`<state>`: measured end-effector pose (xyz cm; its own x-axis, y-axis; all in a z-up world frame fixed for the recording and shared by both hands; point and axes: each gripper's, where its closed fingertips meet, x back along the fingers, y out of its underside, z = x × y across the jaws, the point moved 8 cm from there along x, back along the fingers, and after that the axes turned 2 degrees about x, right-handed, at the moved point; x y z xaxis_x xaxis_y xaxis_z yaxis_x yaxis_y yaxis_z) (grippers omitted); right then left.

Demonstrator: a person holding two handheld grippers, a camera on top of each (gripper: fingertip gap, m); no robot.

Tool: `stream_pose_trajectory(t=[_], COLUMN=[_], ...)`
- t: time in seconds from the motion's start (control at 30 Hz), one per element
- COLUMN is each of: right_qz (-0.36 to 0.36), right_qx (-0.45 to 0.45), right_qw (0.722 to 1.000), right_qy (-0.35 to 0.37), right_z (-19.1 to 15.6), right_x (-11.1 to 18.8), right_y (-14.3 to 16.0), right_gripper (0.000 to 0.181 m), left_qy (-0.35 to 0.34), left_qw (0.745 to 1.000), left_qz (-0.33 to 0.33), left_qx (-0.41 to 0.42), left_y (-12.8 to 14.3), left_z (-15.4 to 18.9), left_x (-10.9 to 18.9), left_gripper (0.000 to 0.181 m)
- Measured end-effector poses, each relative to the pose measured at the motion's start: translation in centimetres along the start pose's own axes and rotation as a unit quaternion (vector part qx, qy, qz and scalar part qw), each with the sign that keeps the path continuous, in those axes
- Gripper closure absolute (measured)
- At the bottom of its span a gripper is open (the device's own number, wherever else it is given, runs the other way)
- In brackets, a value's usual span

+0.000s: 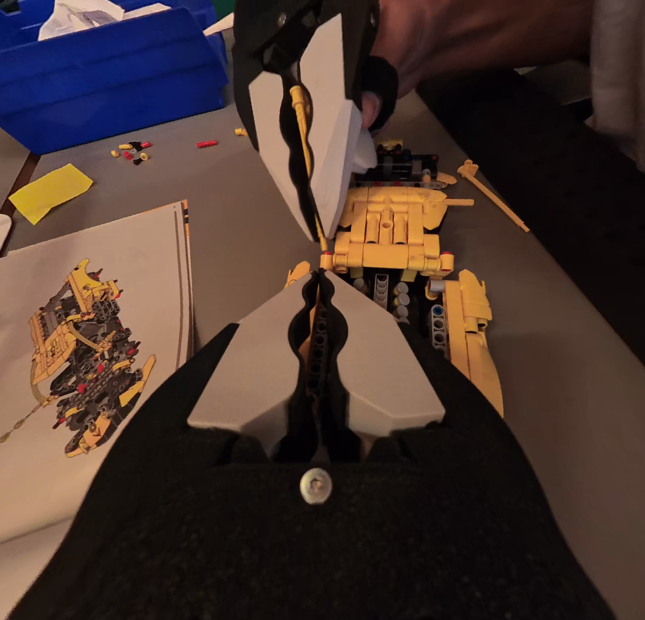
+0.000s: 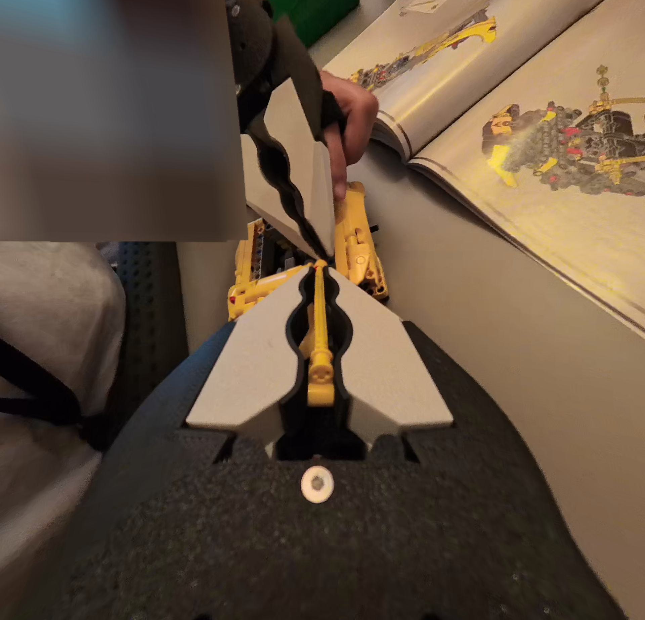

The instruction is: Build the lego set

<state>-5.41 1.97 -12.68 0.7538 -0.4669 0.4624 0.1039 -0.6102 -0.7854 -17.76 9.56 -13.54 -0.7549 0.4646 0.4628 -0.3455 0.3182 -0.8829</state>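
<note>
A yellow and black lego vehicle model [image 1: 387, 233] lies on the grey table; it also shows in the right wrist view [image 2: 356, 240]. My right gripper [image 2: 319, 266] is shut on a long thin yellow rod [image 2: 321, 324], lengthwise between its pads. In the left wrist view it [image 1: 319, 237] comes down from above, and the rod [image 1: 301, 115] tip touches the model's front left corner. My left gripper [image 1: 319, 273] is shut, its tips at that same corner; a black holed beam shows through its pad gap. I cannot tell if it grips anything. It also shows in the right wrist view [image 2: 323, 254].
An open instruction booklet [image 1: 104, 306] [image 2: 523, 150] lies left of the model. Blue bins [image 1: 104, 73] stand at the back left, with loose small pieces [image 1: 134, 150] and a yellow paper [image 1: 52, 191] before them. A second yellow rod [image 1: 495, 198] lies near the table's right edge. My left and right fingertips are right by each other.
</note>
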Motion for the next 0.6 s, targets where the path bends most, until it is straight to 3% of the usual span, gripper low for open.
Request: stream_pose_trajectory(t=[0.1,0.33,0.6], right_qz=[-0.019,-0.014,-0.024], right_qx=[0.041,0.007,0.047], right_qw=[0.998,1.000,0.996], right_qy=[0.035,0.025,0.071], right_z=[-0.5,-0.4,-1.2], right_x=[0.2,-0.1,0.1], right_y=[-0.1,0.0,0.2], right_gripper=[0.178,0.178,0.178], left_qy=[0.002,-0.006,0.009], left_qw=[1.000,1.000,1.000], left_qz=[-0.006,-0.015,-0.015], left_qx=[-0.006,-0.018,-0.005], left_y=[-0.1,-0.2,-0.3], left_z=[0.1,0.4,0.4], left_x=[0.0,-0.1,-0.4], left_gripper=[0.181,0.181,0.181])
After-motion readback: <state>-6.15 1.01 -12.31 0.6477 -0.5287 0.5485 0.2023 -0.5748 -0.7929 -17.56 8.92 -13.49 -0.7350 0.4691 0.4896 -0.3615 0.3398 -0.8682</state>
